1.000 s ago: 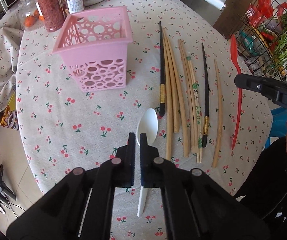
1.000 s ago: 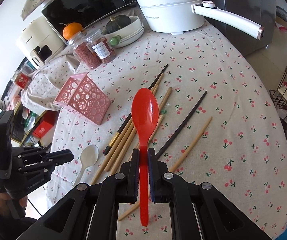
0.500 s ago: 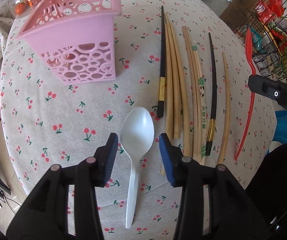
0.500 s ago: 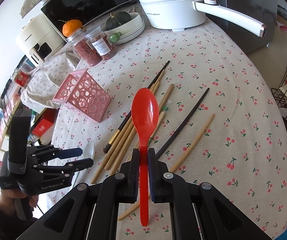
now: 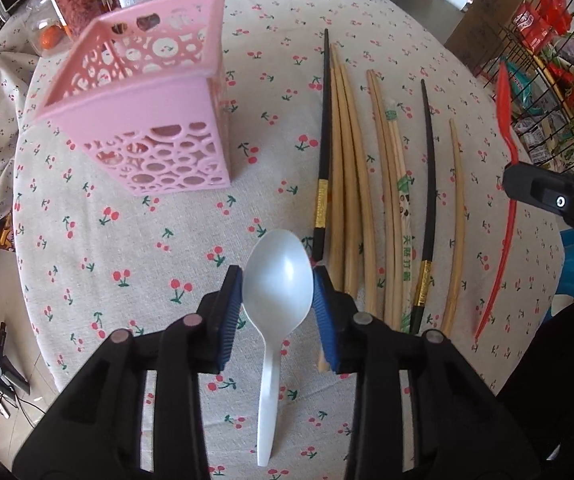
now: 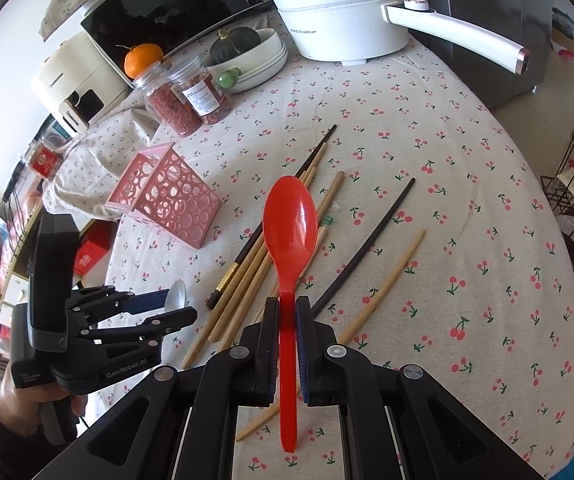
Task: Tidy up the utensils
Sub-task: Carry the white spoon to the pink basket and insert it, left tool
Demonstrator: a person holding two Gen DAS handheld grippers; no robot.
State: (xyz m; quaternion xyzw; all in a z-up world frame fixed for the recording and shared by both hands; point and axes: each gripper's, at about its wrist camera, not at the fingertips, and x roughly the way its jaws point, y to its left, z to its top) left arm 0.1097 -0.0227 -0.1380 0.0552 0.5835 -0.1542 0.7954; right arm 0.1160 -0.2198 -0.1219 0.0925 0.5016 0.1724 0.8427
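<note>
Only the right wrist view takes in the far end of the worktop [image 6: 467, 208], with its cherry-print cloth: a white pot [image 6: 339, 20] with a long handle, two jars [image 6: 187, 100] of red contents, an orange [image 6: 143, 58] and a stack of bowls [image 6: 259, 60] holding a dark squash; it also shows the person's hand [image 6: 27, 392] around the handle of the left gripper [image 6: 175, 308]. Down in the left wrist view [image 5: 277, 296] the white spoon [image 5: 277, 300] shows in full, lying on the cloth bowl-up with its handle running back under the gripper, whereas the other camera catches just a sliver of it. That view also shows the wire rack [image 5: 559, 80] of packets and greens past the worktop's edge. Both views show the pink basket [image 5: 147, 120] standing upright and the row of chopsticks [image 5: 367, 184], pale wooden ones and two black ones, spread flat just beside the white spoon. The left fingers [image 5: 231, 320] are closing with the white spoon's bowl between them, their blue pads right at its two edges; whether they press yet I cannot tell. The right gripper [image 6: 287, 320] is clenched on the handle of the red spoon [image 6: 291, 224], which sticks out forward above the chopsticks, bowl facing up
</note>
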